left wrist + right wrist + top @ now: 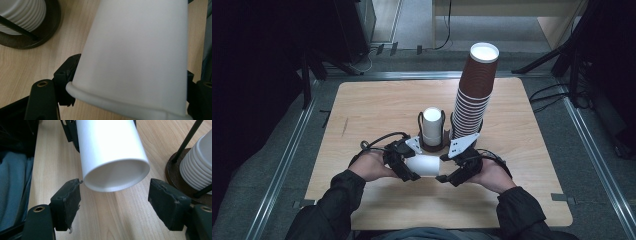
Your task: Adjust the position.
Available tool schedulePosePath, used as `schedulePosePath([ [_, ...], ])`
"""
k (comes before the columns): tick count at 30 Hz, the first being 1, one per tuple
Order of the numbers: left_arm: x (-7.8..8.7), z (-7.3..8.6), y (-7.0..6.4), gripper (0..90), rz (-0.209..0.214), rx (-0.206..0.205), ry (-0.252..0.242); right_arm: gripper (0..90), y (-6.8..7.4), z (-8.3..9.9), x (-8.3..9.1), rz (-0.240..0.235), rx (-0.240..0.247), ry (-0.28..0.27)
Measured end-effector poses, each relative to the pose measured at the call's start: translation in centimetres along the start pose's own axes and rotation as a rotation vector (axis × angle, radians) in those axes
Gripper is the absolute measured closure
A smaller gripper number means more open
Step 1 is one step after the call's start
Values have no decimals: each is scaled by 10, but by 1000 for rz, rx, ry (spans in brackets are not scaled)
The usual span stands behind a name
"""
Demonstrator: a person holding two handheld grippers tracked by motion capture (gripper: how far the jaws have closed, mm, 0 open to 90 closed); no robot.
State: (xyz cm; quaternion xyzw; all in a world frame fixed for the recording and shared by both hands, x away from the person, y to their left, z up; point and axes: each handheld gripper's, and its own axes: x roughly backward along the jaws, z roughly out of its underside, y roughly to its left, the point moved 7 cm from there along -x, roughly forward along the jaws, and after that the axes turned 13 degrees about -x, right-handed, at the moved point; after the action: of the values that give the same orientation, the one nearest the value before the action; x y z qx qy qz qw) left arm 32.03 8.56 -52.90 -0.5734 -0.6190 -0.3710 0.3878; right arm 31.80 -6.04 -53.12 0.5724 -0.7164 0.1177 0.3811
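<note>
Two grippers meet at 6 o'clock on the table (362, 115). Left gripper (408, 170) clamps the white cup (424, 165) near its rim, holding it horizontal; right gripper (113, 202), jaws spread wide, faces the cup's base, probably to receive it. Cup holder (432, 145) and brown cup stack (473, 95) stand at 12 o'clock.

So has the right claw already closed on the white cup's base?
No: the right claw is open, both jaws clear of the white cup.
</note>
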Motion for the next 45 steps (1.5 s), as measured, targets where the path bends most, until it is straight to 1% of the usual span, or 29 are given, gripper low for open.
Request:
schedulePosePath([
  [1, -2, -1, -1, 268, 7, 5, 0, 263, -1, -1, 0, 7, 9, -3],
  [3, -5, -2, -2, 268, 17, 1, 9, 261, 0, -1, -2, 9, 10, -3],
  [4, -7, -3, -3, 268, 31, -3, 9, 261, 1, -1, -3, 6, 2, 8],
  [5, -8, -3, -3, 267, 31, -8, 14, 261, 1, -2, -4, 10, 19, 2],
  [9, -13, -7, -5, 267, 46, -16, 21, 261, 3, -2, -9, 10, 30, 19],
  [10, -15, -7, -6, 267, 45, -20, 22, 261, 5, -1, -11, 4, 27, 32],
  [11, -15, -8, -6, 267, 43, -23, 26, 262, 5, -1, -12, 10, 40, 33],
  [13, -16, -9, -7, 267, 48, -24, 27, 266, 6, -1, -14, 10, 46, 45],
  [15, -16, -9, -6, 267, 43, -28, 31, 278, 8, -1, -16, 8, 47, 54],
  [17, -16, -10, -7, 268, 35, -33, 28, 294, 10, -1, -18, -5, 53, 56],
  [20, -17, -10, -8, 267, 35, -42, 37, 334, 9, 0, -20, 1, 65, 61],
  [21, -17, -10, -8, 267, 36, -43, 39, 338, 10, 1, -20, -3, 62, 68],
  [22, -17, -10, -9, 267, 37, -44, 41, 344, 9, 0, -20, -1, 71, 65],
  [25, -17, -9, -10, 254, 64, -32, 42, 352, 11, 1, -19, -8, 78, 72],
  [26, -16, -9, -10, 250, 65, -33, 39, 352, 12, 0, -18, -17, 77, 68],
  [30, -13, -12, -9, 221, 48, -35, 10, 350, 12, -1, -16, -30, 78, 49],
  [32, -11, -12, -8, 156, 44, -30, 4, 350, 11, -1, -14, -32, 77, 43],
  [33, -11, -11, -8, 146, 50, -18, -1, 351, 10, -1, -12, -27, 76, 43],
  [34, -10, -10, -8, 143, 60, -9, -2, 351, 9, -1, -11, -25, 76, 41],
  [35, -9, -10, -8, 135, 60, -5, -14, 350, 8, -1, -10, -22, 74, 40],
  [37, -6, -8, -6, 132, 47, 0, -26, 350, 6, -1, -7, -17, 64, 33],
  [38, -4, -7, -5, 130, 33, 0, -36, 350, 7, 0, -6, -22, 51, 36],
  [39, -2, -6, -5, 129, 30, 3, -47, 349, 5, -1, -4, -16, 56, 24],
  [40, 1, -6, -4, 129, 28, 2, -64, 350, 5, 0, -3, -18, 51, 23],
  [41, 3, -5, -3, 128, 13, 2, -74, 349, 4, -1, -2, -14, 49, 16],
  [43, 7, -3, -2, 125, 13, 16, -93, 349, 4, 0, 0, -19, 40, 12],
  [44, 7, -2, -2, 124, 14, 20, -97, 349, 3, -1, 1, -13, 45, 4],
  [45, 8, -1, -1, 120, 25, 33, -97, 349, 2, -1, 2, -13, 46, 1],
])
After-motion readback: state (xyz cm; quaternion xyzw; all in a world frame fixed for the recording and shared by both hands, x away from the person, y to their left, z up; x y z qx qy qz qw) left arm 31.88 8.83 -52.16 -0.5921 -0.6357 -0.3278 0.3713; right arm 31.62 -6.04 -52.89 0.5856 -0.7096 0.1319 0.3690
